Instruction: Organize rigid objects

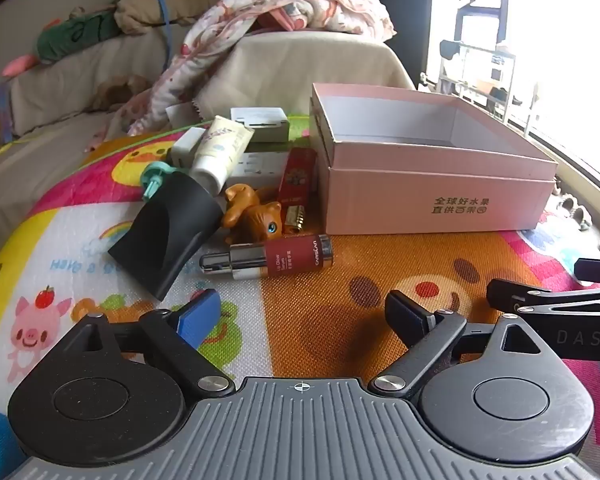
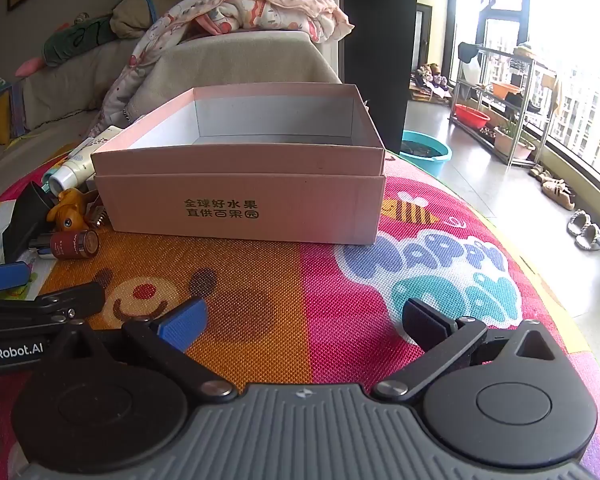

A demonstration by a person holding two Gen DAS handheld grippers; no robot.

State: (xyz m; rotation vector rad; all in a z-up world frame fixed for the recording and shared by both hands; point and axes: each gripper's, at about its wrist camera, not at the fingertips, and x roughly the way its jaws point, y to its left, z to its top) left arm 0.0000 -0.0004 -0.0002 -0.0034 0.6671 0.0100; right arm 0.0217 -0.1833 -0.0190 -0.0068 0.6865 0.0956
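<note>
Two handheld grippers hover low over a cartoon-print play mat, both w/ fingers spread and nothing between them. The left gripper, blue pad on one finger, black on the other, faces a heap of small items; the right gripper sits just beside it, facing the long side of an open pink cardboard box w/ gold Chinese lettering. The box stands on the mat in front of a covered sofa; what shows of its white interior is bare, though the floor of it is mostly hidden by the near wall.

The clutter lies at the box's left, as seen from the left wrist. Nearest the left gripper is a dark red Lip Glow Serum bottle w/ silver cap, on its side, apart from the box. Left of it, a black hair-dryer nozzle rests tilted on the mat. Between them and behind, an orange toy cat w/ blue eyes, touching or nearly touching the nozzle. A cream tube w/ white cap leans over the pile, a teal pump top beside it. A tall red carton stands against the pink box, a small gold item at its foot. White and green cartons sit at the back.

A floral blanket drapes the sofa arm; shoes lie on the floor by the window
</note>
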